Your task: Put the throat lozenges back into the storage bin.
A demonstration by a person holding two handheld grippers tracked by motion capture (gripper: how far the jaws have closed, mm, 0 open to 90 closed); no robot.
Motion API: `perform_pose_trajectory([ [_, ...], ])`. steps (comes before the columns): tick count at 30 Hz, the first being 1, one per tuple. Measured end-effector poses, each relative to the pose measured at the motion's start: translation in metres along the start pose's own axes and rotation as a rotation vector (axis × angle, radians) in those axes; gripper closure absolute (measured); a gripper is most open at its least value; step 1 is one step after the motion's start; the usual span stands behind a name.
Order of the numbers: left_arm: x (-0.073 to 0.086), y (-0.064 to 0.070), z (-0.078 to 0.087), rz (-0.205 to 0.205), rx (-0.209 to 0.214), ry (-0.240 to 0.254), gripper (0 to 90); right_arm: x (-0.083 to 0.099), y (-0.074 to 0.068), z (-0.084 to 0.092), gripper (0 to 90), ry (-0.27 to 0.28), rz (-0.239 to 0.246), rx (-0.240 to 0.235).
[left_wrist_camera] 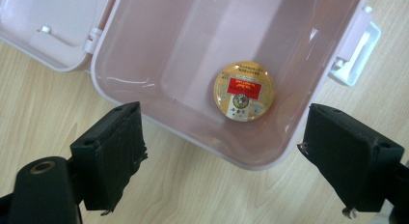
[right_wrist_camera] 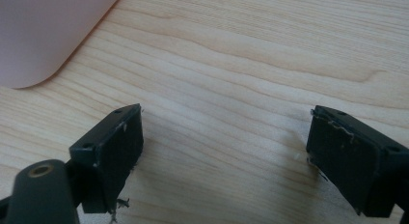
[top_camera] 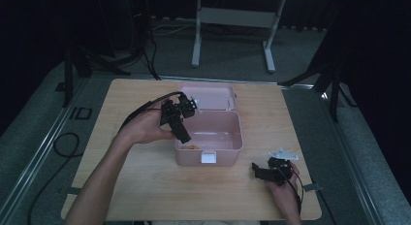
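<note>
The left claw [left_wrist_camera: 222, 151] was held wide open and empty above the near-left rim of a pink box [left_wrist_camera: 144, 96], nothing touched. The box was seen open, lid [top_camera: 209, 97] laid back on the worktop [top_camera: 145, 186], a round gold tin [left_wrist_camera: 244, 91] with a red label lying flat inside. The right claw [right_wrist_camera: 224, 156] was spread wide, empty, low over bare worktop just beside the box's corner.
</note>
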State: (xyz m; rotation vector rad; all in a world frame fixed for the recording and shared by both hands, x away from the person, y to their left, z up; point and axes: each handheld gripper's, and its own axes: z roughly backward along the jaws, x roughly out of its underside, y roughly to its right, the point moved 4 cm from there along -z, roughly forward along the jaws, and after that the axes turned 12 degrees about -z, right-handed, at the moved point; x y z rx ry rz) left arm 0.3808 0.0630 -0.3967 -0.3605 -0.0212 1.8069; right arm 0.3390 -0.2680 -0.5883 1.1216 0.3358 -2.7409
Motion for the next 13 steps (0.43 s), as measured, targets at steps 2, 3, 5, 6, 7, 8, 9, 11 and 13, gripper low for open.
perform_pose_trajectory([
  [2, 0.002, -0.001, 0.001, 0.006, -0.004, 0.000, 15.2, 0.000, 0.000, 0.000, 12.7, 0.000, 0.000, 0.000],
  [3, 0.004, -0.001, 0.002, 0.009, -0.007, -0.003, 15.4, 0.000, 0.000, 0.000, 12.7, 0.000, 0.001, 0.000],
  [5, 0.007, -0.001, 0.004, 0.017, -0.022, -0.003, 15.4, 0.000, 0.000, 0.000, 12.7, 0.000, 0.001, -0.001],
  [6, 0.009, -0.001, 0.005, 0.017, -0.024, -0.002, 15.4, 0.000, 0.000, 0.000, 12.7, 0.000, 0.001, -0.001],
  [7, 0.012, -0.001, 0.007, 0.022, -0.029, -0.002, 15.4, 0.000, 0.000, 0.000, 12.7, 0.000, 0.001, -0.001],
  [8, 0.014, -0.001, 0.009, 0.026, -0.034, -0.002, 15.4, 0.000, 0.000, 0.000, 12.7, 0.000, 0.001, -0.001],
  [9, 0.017, 0.000, 0.010, 0.029, -0.037, -0.002, 15.4, 0.000, 0.000, 0.000, 12.7, 0.000, 0.001, -0.001],
  [11, 0.024, 0.001, 0.014, 0.038, -0.058, -0.011, 15.5, 0.000, 0.000, 0.000, 12.7, 0.000, 0.000, -0.001],
  [13, 0.033, 0.005, 0.019, 0.034, -0.086, -0.024, 15.6, 0.000, 0.000, 0.000, 12.7, -0.001, -0.001, -0.002],
])
